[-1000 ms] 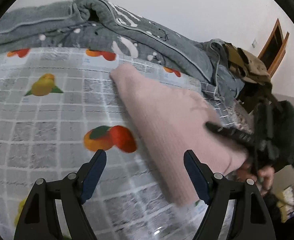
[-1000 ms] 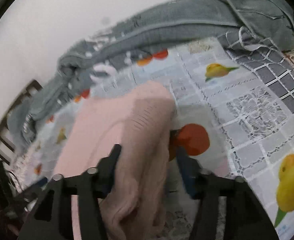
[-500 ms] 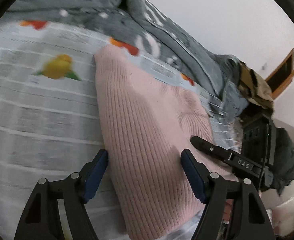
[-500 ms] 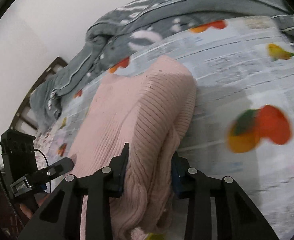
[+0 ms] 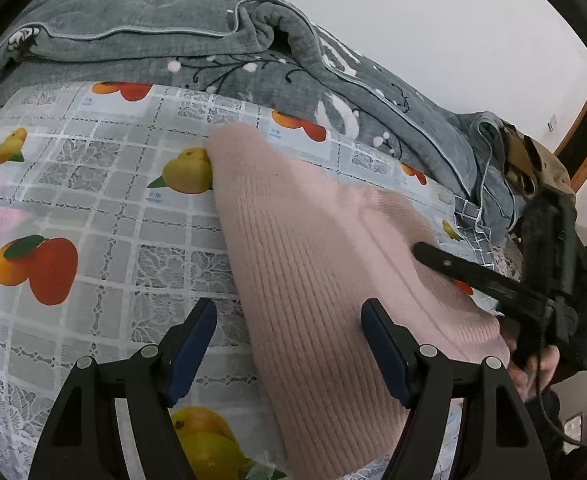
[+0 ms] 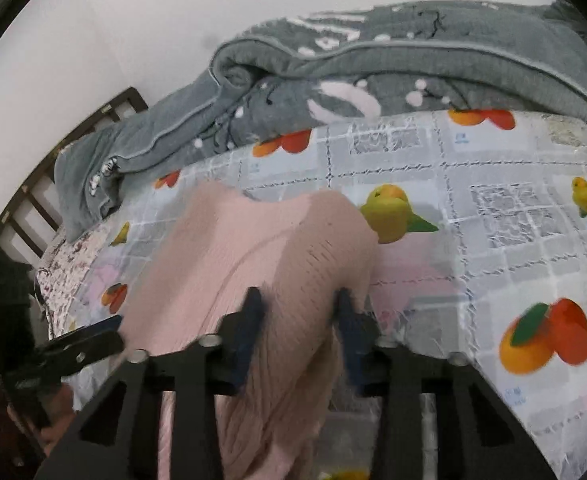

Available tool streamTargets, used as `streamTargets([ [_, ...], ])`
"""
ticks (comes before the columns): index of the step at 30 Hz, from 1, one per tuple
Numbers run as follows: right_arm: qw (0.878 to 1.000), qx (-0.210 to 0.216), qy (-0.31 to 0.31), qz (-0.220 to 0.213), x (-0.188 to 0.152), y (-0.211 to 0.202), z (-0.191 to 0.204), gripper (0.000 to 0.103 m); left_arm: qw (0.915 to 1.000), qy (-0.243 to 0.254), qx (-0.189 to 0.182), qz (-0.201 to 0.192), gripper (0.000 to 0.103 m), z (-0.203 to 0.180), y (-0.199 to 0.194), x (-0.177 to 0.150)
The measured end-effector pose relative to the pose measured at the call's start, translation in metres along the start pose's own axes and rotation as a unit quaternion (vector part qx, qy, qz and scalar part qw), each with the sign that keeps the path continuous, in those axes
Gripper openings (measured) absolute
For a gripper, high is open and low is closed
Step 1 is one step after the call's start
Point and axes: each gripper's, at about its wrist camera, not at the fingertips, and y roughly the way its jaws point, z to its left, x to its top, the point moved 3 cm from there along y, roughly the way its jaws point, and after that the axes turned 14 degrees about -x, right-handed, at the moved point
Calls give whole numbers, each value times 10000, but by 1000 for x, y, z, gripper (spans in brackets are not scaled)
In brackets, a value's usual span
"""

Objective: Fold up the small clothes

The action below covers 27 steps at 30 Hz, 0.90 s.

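A pink ribbed knit garment (image 5: pixel 313 264) lies folded on the fruit-print cloth (image 5: pixel 93 216). My left gripper (image 5: pixel 289 344) is open over its near left edge, holding nothing. My right gripper (image 6: pixel 297 320) has its jaws closed in on a bunched fold of the same garment (image 6: pixel 277 248). The right gripper's finger shows in the left wrist view (image 5: pixel 473 272), resting on the garment's right side. The left gripper's finger shows at the left of the right wrist view (image 6: pixel 81 344).
A rumpled grey blanket (image 5: pixel 221 48) lies along the far side of the cloth, also in the right wrist view (image 6: pixel 373 68). More clothes (image 5: pixel 533 160) are piled at the right. A wooden headboard (image 6: pixel 53 160) stands at the left.
Both grippers and the garment have swung; the cloth shows more on the left of the garment now. The right gripper still pinches the pink fold. The left jaws stay open.
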Motion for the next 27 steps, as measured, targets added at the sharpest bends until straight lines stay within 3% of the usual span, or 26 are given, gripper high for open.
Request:
streamTargets([
  [2, 9991, 247, -161, -304, 3, -14, 2, 10, 10000, 15, -12, -24, 72, 0, -4, -1],
  [4, 9912, 1030, 137, -821, 5, -42, -8, 10, 9999, 19, -62, -89, 72, -1, -7, -2],
  [5, 9873, 1213, 386, -956, 4, -48, -18, 10, 9999, 11, -72, -103, 72, -1, -8, -2],
  [7, 9915, 919, 555, -731, 0, -33, -29, 10, 10000, 13, -38, -29, 72, -2, -5, -2],
  [9, 9981, 151, 577, 122, -9, 8, -37, 11, 10000, 56, 20, -3, 72, -5, -4, -3],
  [10, 9977, 40, 629, 238, -11, 15, -38, 11, 9999, 89, 64, 8, 72, -8, -3, -4],
  [13, 9982, -61, 597, -19, -7, -6, -38, 23, 9994, 257, 213, 45, 72, -16, -6, -8],
  [15, 9977, -307, 419, -445, -4, -35, -30, 24, 9992, 333, 231, 62, 72, -21, -8, -11],
  [18, 9934, -333, -270, -1065, -12, -70, -2, 24, 9991, 358, 209, 26, 72, -30, -8, -9],
  [21, 9859, -189, -987, -1337, -31, -83, 30, 24, 9983, 495, 309, -46, 72, -42, -1, -1],
  [25, 9851, -447, -1322, -1005, -54, -55, 42, 24, 9902, 827, 1090, 269, 72, -44, 24, -3],
  [27, 9902, -579, -1108, -630, -63, -36, 29, 15, 9895, 831, 1128, 365, 75, -39, 29, -9],
])
